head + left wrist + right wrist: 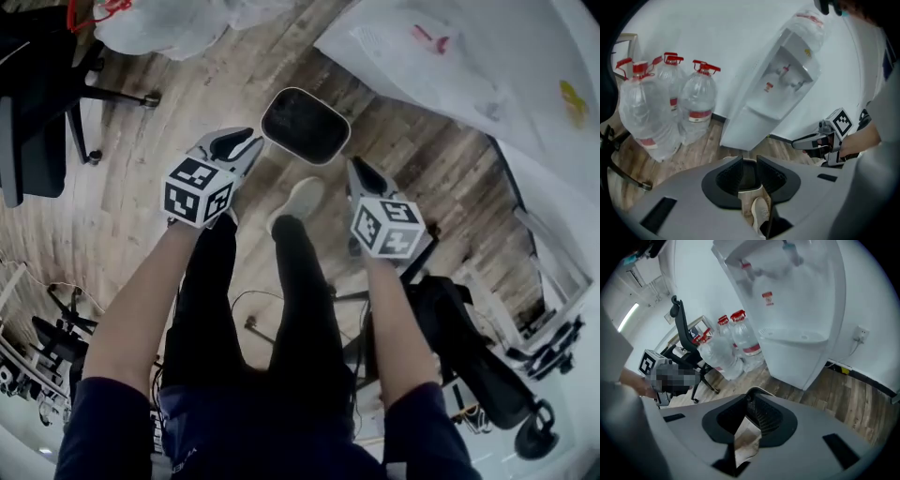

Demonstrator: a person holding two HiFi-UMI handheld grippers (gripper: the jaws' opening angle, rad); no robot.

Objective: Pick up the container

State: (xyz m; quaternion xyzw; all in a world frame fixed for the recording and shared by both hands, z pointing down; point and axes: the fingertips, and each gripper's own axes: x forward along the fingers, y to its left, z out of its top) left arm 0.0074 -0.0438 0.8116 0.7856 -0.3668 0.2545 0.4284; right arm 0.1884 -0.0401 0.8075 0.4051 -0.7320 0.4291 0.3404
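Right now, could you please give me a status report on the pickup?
Left gripper, right gripper open, empty. Dark, light-rimmed rounded container on wood floor, not gripped. Nothing blocking.

The person wears dark navy short sleeves (105, 427), black trousers (286, 319) and a pale shoe (296, 202); left and right of that shoe, the grey left gripper (249, 141) and right gripper (359, 172) each carry a white cube (199, 191) with black square markers.

Container (305, 125), a dark rounded-rectangular tub with a pale rim, open side up, lay level just ahead of the tips of the left gripper (247, 143) and right gripper (357, 169), between the two, nearer the left one's tips
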